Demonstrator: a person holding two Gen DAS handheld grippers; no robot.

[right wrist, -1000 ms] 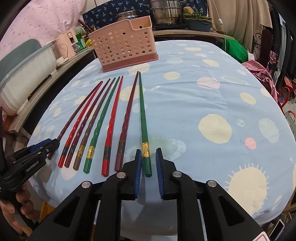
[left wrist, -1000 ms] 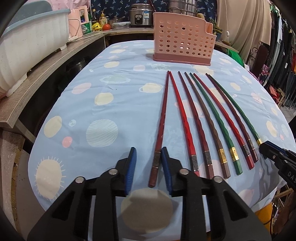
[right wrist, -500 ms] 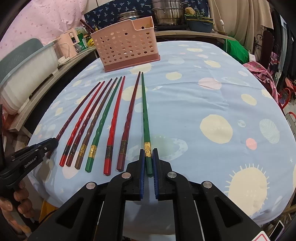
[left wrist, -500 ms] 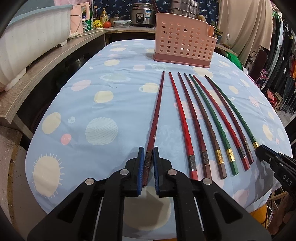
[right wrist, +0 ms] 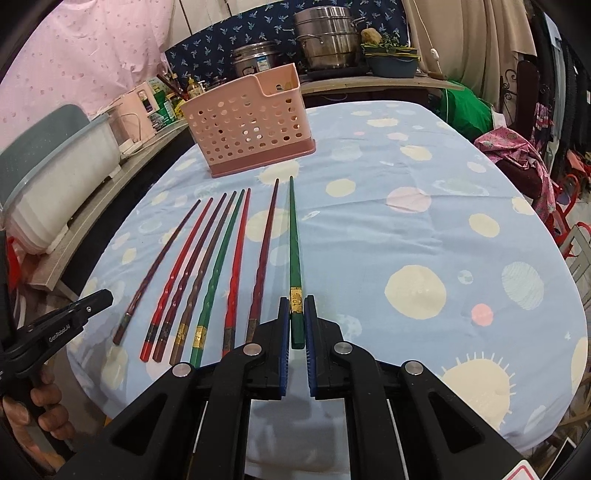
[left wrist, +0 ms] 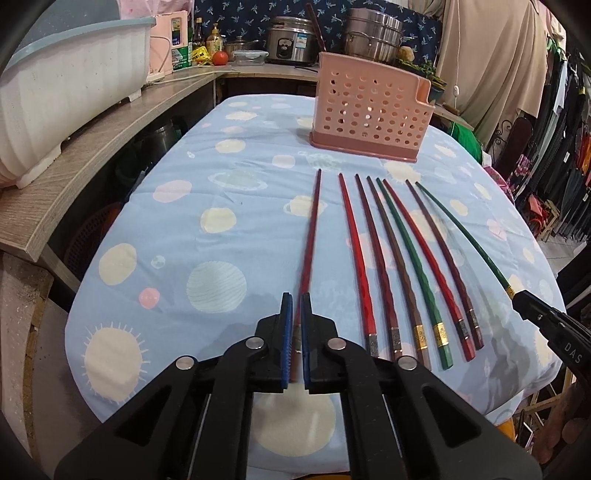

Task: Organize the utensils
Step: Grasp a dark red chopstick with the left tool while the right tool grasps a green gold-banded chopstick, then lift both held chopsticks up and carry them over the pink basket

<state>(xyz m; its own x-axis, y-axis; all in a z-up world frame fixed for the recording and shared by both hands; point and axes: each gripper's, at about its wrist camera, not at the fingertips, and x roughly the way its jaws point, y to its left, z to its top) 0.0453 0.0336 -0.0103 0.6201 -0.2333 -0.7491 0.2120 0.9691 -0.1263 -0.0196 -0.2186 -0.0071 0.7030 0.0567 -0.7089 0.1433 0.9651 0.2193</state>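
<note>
Chopstick ends are partly hidden: the butt of the dark red chopstick point(left wrist: 309, 243) disappears between the blue pads of the left tongs point(left wrist: 296, 306), and the arms of the right tongs point(right wrist: 296, 308) cover the near ends of two chopsticks beside them. Whether either gripped stick is off the cloth cannot be told.

Left tongs are closed narrow on the dark red chopstick, at the left end of the row on the desk point(left wrist: 177, 236). Right tongs are closed narrow on the green chopstick point(right wrist: 294, 243) at the right end, pads just by its gold band. Both sticks run lengthwise away from the cameras, thin tips pointing toward the pink perforated holder point(left wrist: 369, 110), which stands upright at the far part of the desk, apart from the tips.

Between the two gripped sticks lie six more chopsticks point(left wrist: 402, 266), red, brown and green, side by side and nearly parallel, thick banded ends toward the near edge, some touching their neighbours.

A white tub point(left wrist: 62, 92) sits on a wooden shelf to the left. Behind the holder stand a rice cooker point(left wrist: 290, 40) and a steel steamer pot point(left wrist: 373, 35). Nothing lies between the chopstick tips and the holder.
</note>
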